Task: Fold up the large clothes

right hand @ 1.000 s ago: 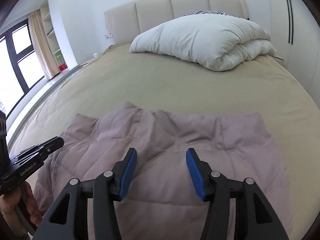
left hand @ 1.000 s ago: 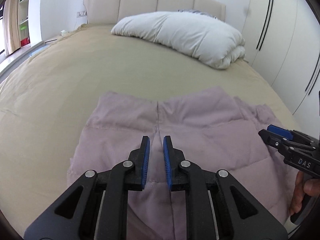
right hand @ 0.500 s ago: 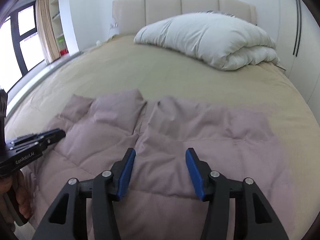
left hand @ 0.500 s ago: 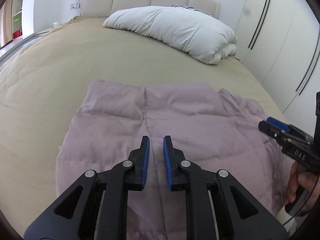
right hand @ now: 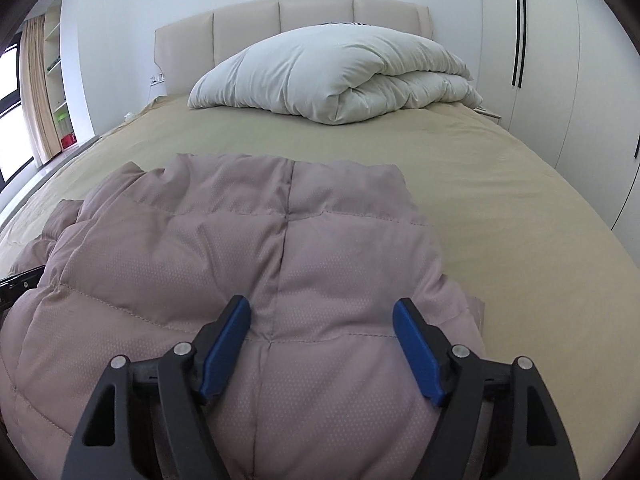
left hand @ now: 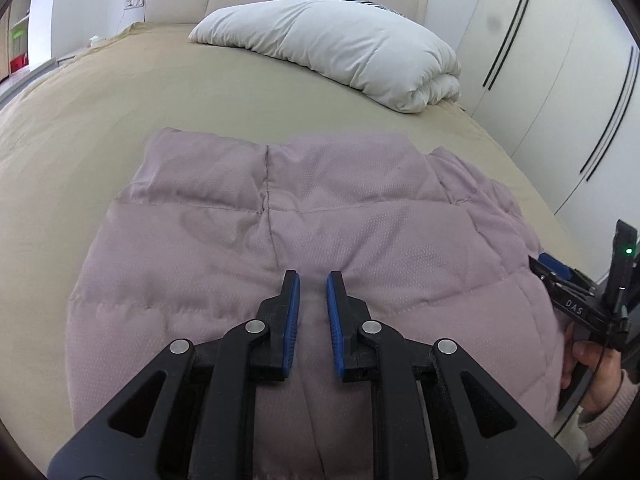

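Note:
A mauve quilted down jacket (left hand: 280,220) lies spread on the beige bed, a centre seam running down it. My left gripper (left hand: 313,280) hovers low over its near middle, jaws almost shut with a narrow empty gap. My right gripper (right hand: 322,308) hangs over the jacket's (right hand: 240,240) right part, straddling a seam; its jaws are opening wide and nothing is pinched between the blue pads. The right gripper (left hand: 560,276) also shows at the right edge of the left wrist view, held by a hand (left hand: 596,364). A sliver of the left gripper (right hand: 20,280) shows at the right wrist view's left edge.
The beige bedspread (left hand: 160,92) stretches far beyond the jacket. A folded white duvet (right hand: 340,72) rests against the padded headboard (right hand: 280,20). White wardrobe doors (left hand: 540,60) line the right side; a window and shelves (right hand: 52,80) stand at left.
The right gripper came forward and lower over the jacket's right part and its jaws spread wider. The left gripper kept its narrow gap and tipped slightly.

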{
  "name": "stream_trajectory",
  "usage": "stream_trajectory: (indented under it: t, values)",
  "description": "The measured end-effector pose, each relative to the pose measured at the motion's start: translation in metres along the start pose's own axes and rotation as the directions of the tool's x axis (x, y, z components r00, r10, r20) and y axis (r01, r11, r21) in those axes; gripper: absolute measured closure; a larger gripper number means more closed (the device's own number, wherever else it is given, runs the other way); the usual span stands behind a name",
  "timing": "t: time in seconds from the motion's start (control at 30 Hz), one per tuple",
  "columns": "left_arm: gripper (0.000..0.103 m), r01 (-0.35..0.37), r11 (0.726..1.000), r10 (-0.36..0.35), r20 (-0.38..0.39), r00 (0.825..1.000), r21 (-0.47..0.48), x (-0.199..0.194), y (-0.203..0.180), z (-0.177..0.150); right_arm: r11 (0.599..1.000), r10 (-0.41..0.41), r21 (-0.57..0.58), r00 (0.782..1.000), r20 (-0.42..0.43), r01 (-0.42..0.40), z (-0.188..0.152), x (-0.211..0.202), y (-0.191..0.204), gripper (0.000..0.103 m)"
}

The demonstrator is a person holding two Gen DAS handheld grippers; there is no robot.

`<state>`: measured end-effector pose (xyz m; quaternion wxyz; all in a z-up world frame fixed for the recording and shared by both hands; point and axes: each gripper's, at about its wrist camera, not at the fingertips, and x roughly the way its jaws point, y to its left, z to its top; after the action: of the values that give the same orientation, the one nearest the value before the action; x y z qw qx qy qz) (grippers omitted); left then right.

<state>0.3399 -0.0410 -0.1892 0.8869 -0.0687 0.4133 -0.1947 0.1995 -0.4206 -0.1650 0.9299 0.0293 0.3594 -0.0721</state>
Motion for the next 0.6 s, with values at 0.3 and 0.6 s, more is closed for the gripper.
stream_trajectory:
  t: [0.3, 0.6]
  values:
    - [0.0, 0.037, 0.985, -0.024, 0.073, 0.997, -0.169, -0.106, 0.089, -0.026, 0.975, 0.135, 0.158, 0.984, 0.121, -0.153, 0.011, -0.071, -0.065, 0.0]
    - [0.0, 0.265, 0.84, -0.327, -0.051, 0.944, -0.473, -0.054, 0.163, -0.048, 0.834, 0.392, 0.442, 0.918, -0.054, -0.33, -0.02, -0.034, -0.138, 0.0]
